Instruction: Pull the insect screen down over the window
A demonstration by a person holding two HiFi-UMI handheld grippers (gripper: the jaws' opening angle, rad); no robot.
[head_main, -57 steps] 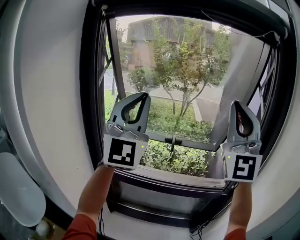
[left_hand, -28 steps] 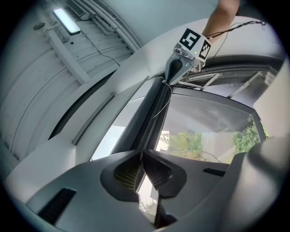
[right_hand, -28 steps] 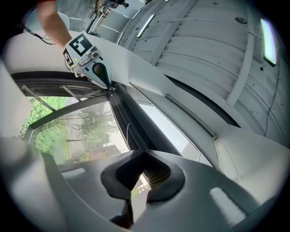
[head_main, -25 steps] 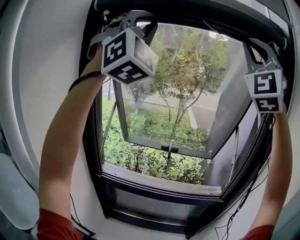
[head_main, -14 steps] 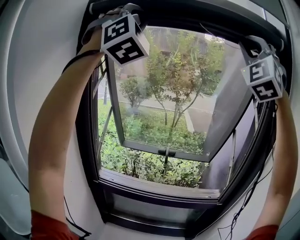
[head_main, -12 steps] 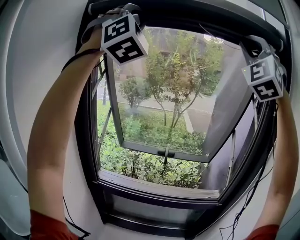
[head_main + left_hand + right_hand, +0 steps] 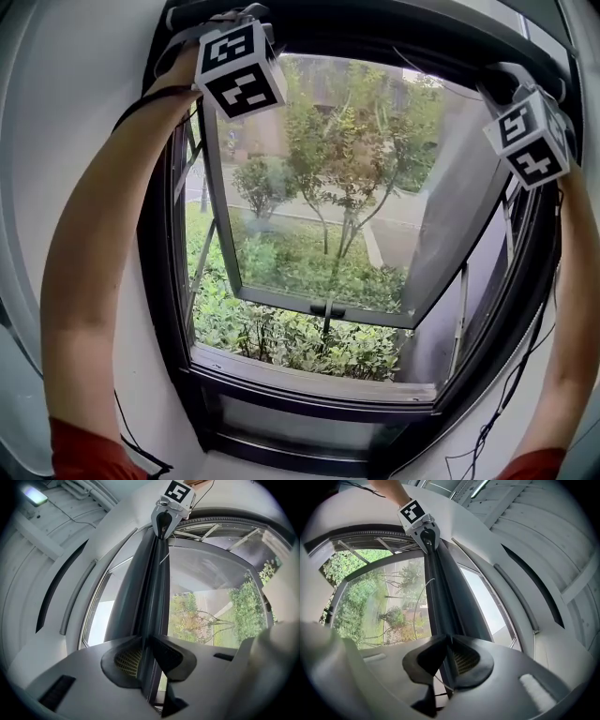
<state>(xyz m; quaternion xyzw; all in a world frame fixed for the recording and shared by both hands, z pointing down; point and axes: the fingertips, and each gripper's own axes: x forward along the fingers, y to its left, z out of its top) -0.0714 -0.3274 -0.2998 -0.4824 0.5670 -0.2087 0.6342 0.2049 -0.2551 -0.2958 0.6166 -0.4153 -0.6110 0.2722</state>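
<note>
Black screen bar clamped by left gripper, right gripper, head view hides jaws

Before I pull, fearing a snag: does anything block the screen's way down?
Nothing visible does. The left gripper and right gripper hold the screen bar up top; the open pane tilts outward.

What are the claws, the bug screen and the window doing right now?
Left claw: shut on the screen bar.
Right claw: shut on the screen bar.
Screen bar: up at the window's top, not pulled down yet.
Window pane: swung open outward.
</note>
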